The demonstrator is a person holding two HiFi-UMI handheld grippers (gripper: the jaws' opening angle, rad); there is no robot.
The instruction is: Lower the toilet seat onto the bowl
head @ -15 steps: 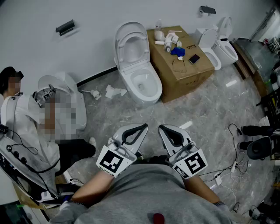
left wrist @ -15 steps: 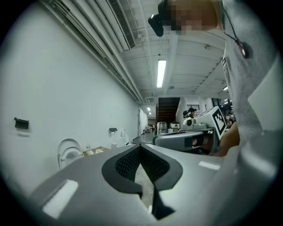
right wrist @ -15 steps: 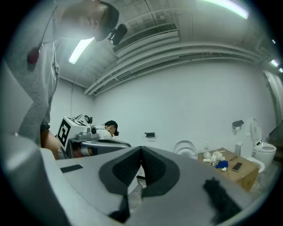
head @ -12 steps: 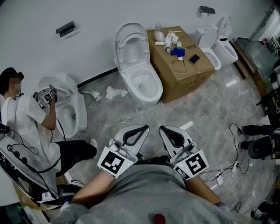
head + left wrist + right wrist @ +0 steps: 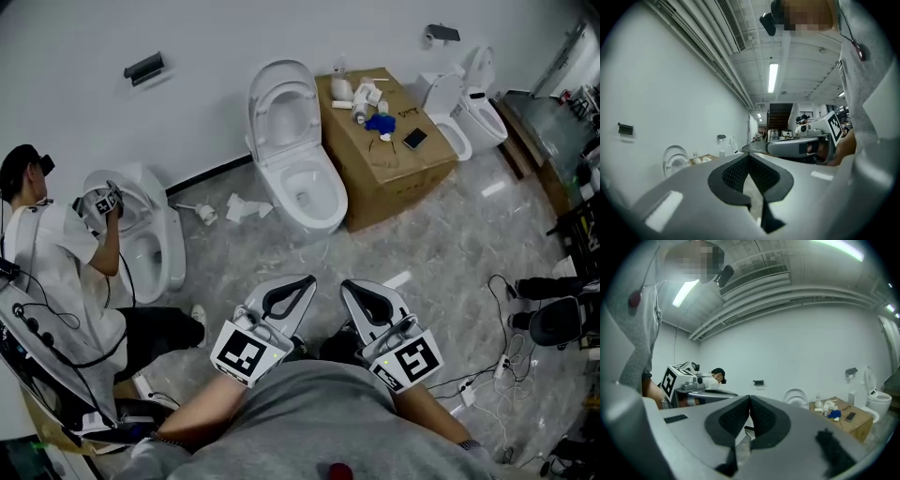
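A white toilet (image 5: 302,183) stands against the far wall, its seat and lid (image 5: 281,103) raised upright over the open bowl. The raised seat (image 5: 672,160) shows small at the left of the left gripper view, and the seat (image 5: 796,398) shows past the jaws in the right gripper view. My left gripper (image 5: 308,278) and right gripper (image 5: 345,282) are held close to my body, side by side, well short of the toilet. Both are shut with nothing between the jaws. In its own view the left gripper (image 5: 749,156) has its tips meeting, and so has the right gripper (image 5: 750,398).
A cardboard box (image 5: 384,141) with small items on top stands right of the toilet. Two more toilets (image 5: 459,112) are at the far right. A person (image 5: 56,272) crouches at another toilet (image 5: 145,234) on the left. Crumpled paper (image 5: 239,204) lies on the floor; cables and gear (image 5: 544,319) lie right.
The view has shifted slightly, with the toilet and box a little higher in the head view. Both grippers stay shut in front of my body.
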